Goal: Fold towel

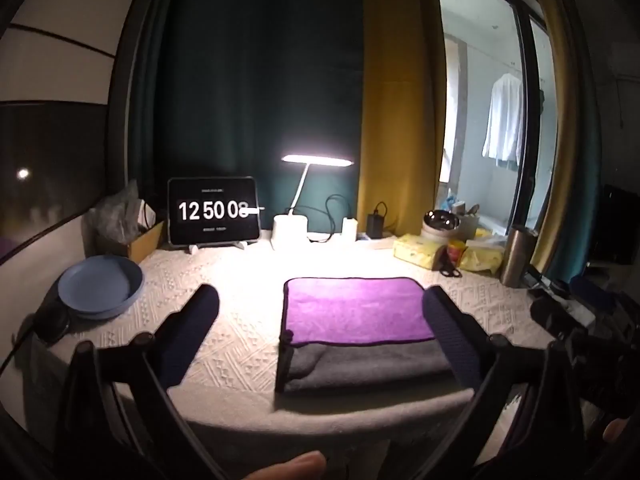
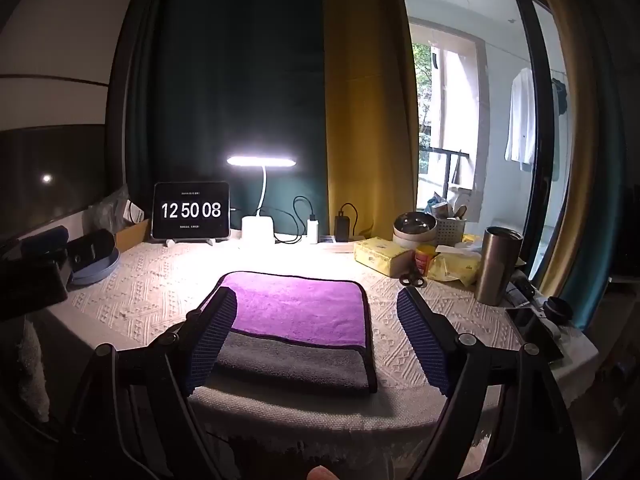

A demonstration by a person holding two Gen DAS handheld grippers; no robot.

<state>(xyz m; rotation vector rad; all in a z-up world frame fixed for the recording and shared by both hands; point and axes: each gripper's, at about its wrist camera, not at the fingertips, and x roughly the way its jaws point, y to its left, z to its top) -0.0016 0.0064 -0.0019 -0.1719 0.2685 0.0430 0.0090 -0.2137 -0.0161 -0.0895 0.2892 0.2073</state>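
The towel lies flat on the table, close to the near edge and about midway across, under the glow of the desk lamp. It is already doubled over: a purple face on top toward the far side, and a grey band showing along the near side where the layers do not quite meet. Dark piping runs round its edges.

Both claws are released and hold nothing. The left gripper hangs above the near left part of the table, its jaws spread wide, with the towel's left edge between them in its own view. The right gripper hovers over the towel's near right part, jaws equally wide, its left finger in front of the towel's near left corner in its own view. I cannot tell how high either sits above the cloth.

To my eye the risks lie in the next pinch. If a claw closes on only the top layer, the layers may slide apart and spoil the fold already made. The towel sits so near the table's edge that a pull toward the person could drag it off. A wide sweep to the right could knock the steel tumbler or the scissors; to the left, the blue bowl stands near the left claw.
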